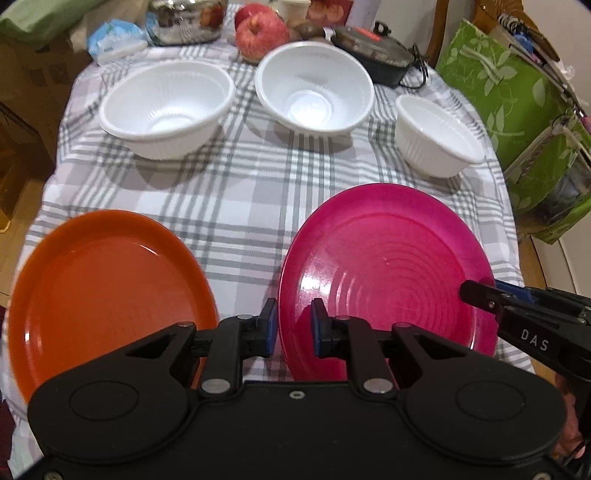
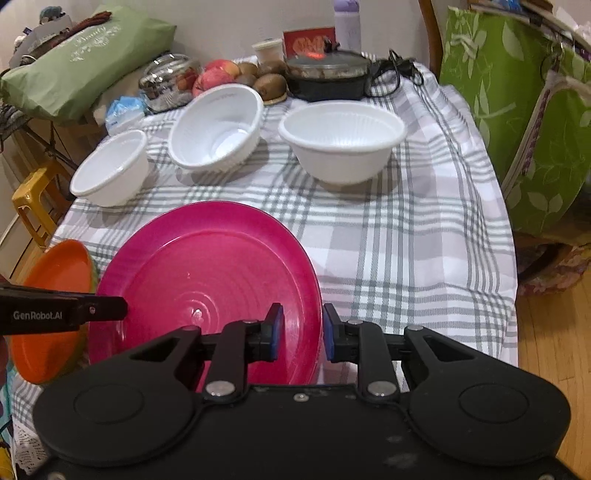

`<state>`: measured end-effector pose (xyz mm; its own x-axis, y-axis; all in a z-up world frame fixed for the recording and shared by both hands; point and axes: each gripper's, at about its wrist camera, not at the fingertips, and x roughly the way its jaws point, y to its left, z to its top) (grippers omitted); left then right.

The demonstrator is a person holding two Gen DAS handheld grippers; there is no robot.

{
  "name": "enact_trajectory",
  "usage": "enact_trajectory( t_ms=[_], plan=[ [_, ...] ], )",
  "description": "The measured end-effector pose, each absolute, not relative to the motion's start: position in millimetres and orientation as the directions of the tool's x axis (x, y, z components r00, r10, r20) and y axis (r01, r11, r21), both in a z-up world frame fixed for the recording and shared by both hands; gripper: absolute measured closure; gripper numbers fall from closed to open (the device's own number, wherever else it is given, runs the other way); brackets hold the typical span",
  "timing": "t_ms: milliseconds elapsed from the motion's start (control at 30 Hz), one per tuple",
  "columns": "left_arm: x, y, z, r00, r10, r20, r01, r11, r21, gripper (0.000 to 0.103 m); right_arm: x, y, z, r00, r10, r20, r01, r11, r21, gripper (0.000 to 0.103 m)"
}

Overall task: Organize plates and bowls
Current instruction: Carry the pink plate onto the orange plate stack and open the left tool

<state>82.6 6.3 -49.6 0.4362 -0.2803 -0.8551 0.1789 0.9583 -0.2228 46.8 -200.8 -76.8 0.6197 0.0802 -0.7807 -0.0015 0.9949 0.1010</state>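
Observation:
A pink plate [image 1: 388, 273] [image 2: 207, 280] lies at the near side of the checked tablecloth [image 1: 251, 192], with both grippers on it. My left gripper [image 1: 293, 326] is shut on its left rim; from the right wrist its arm reaches in from the left edge. My right gripper [image 2: 303, 330] is shut on the right rim, and its fingertips [image 1: 476, 295] reach in from the right. An orange plate [image 1: 107, 295] [image 2: 55, 314] lies flat just left of the pink one. Three white bowls [image 1: 166, 107] [image 1: 314, 92] [image 1: 439, 136] stand apart in a row farther back.
Behind the bowls sit apples [image 1: 260, 35], kiwis [image 2: 271, 85], a glass jar [image 2: 170, 83] and a black lidded pot [image 2: 325, 77] with its cord. A green bag [image 1: 517, 122] hangs beside the table's right edge. A yellow stool [image 2: 33, 203] stands on the left.

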Motion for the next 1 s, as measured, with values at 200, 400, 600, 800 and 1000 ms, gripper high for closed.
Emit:
enact_trajectory(
  t_ms=[200,400,600,800,1000],
  plan=[
    [70.0,27.2,-31.1,0.486,-0.252,-0.837,0.134,0.968,-0.213,0.080,44.7,-178.7,-59.7,0.644,0.103,-0.758,-0.050,0.994,0.092,0.078],
    [58.7,66.6,-22.1,0.516,-0.195,-0.834,0.037,0.978,-0.206,0.080,47.3,-137.8,-52.4,0.636,0.160,-0.755,-0.131,0.986,0.099,0.079],
    [47.5,114.4,-21.3,0.543,-0.119,-0.831,-0.062,0.981,-0.182,0.080,54.7,-88.6,-55.2,0.597,0.234,-0.767,-0.214,0.968,0.129,0.078],
    [49.1,159.0,-30.4,0.542,-0.076,-0.837,-0.153,0.970,-0.187,0.080,73.0,-41.7,-65.9,0.548,0.285,-0.787,-0.269,0.950,0.156,0.079],
    [57.6,180.7,-46.8,0.528,-0.066,-0.847,-0.182,0.965,-0.188,0.080,88.3,-8.3,-76.1,0.520,0.281,-0.806,-0.292,0.946,0.141,0.078]
  ],
)
